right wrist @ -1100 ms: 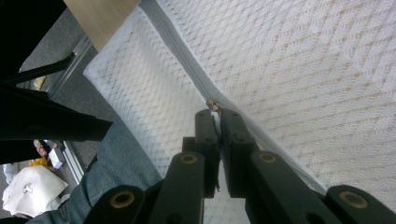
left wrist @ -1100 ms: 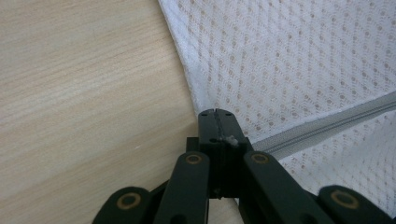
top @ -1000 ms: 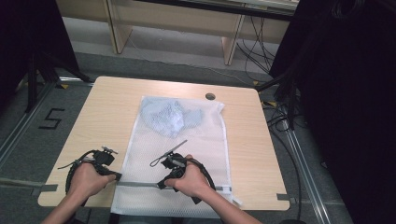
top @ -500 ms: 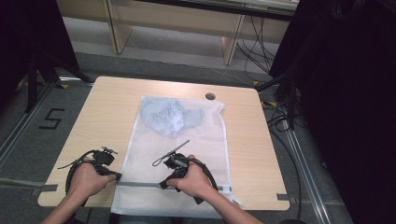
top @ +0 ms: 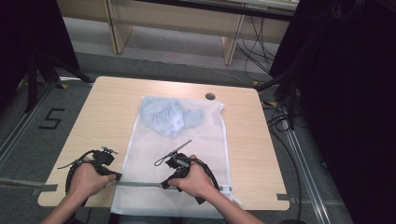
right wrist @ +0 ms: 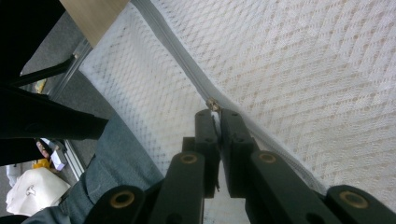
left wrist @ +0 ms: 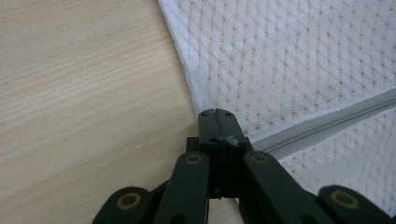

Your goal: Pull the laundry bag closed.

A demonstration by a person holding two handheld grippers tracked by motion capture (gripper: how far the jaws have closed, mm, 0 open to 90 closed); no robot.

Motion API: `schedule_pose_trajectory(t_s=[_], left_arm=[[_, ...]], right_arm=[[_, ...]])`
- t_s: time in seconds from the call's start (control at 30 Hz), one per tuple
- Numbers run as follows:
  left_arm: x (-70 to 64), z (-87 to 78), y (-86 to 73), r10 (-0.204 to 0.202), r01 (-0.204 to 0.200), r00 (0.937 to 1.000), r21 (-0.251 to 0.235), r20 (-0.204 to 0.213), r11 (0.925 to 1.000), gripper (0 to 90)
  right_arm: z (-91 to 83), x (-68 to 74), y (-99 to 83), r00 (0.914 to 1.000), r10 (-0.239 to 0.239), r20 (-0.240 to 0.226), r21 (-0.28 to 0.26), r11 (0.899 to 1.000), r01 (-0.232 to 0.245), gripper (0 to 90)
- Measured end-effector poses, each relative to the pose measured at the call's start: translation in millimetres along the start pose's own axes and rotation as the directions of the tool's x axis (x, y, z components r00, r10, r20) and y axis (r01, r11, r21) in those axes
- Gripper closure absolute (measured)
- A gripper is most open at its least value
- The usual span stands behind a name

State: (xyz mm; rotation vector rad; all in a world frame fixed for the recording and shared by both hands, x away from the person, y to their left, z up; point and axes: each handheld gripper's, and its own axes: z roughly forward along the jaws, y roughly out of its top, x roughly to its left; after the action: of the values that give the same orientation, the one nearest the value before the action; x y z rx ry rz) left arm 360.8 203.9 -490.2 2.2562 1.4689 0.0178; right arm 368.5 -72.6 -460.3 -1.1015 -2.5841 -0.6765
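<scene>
A white mesh laundry bag (top: 187, 144) lies lengthwise on the wooden table (top: 107, 107), with a light-blue garment (top: 170, 116) inside its far end. A grey zipper (top: 140, 183) runs across the bag's near end. My left gripper (top: 116, 176) is shut on the bag's left edge where the zipper (left wrist: 327, 126) ends; in the left gripper view the jaws (left wrist: 215, 113) are pressed together over the fabric. My right gripper (top: 164, 185) sits on the zipper line, and in the right gripper view it (right wrist: 215, 112) is shut on the small metal zipper pull (right wrist: 213, 103).
The bag's near end hangs over the table's front edge above the person's trouser leg (right wrist: 116, 163). A round cable hole (top: 210, 96) sits at the table's far side. Bare wood lies left and right of the bag. Dark curtains stand at the right.
The right hand and its gripper have shifted slightly to the right along the zipper. The left gripper has stayed in place.
</scene>
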Motion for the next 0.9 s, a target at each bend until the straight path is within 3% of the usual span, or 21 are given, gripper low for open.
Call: schedule_pose_trajectory(t_s=[0.33, 0.43, 0.47, 0.9], left_arm=[[0.0, -0.1, 0.0, -0.001, 0.001, 1.0000, 0.001, 0.000, 1.0000, 89.9], [-1.2, 0.1, -0.3, -0.020, 0.020, 0.9998, 0.001, 0.004, 0.9998, 89.9], [-2.0, 0.1, -0.6, -0.032, 0.032, 0.9995, 0.001, 0.005, 0.9995, 90.0], [-1.8, 0.4, -0.6, -0.023, 0.023, 0.9997, -0.003, 0.002, 0.9997, 90.0]], right_arm=[[-1.9, -1.2, -2.5, 0.9998, 0.018, -0.005, -0.004, 1.000, -0.018, 87.0], [-2.8, -3.4, -3.0, 1.0000, -0.001, 0.005, 0.000, 1.000, 0.001, 87.0], [-3.7, -3.0, -3.4, 0.9999, 0.011, 0.000, 0.003, 1.000, -0.011, 87.0], [-6.9, -5.8, -6.7, 0.9998, 0.015, 0.011, 0.005, 1.000, -0.015, 87.0]])
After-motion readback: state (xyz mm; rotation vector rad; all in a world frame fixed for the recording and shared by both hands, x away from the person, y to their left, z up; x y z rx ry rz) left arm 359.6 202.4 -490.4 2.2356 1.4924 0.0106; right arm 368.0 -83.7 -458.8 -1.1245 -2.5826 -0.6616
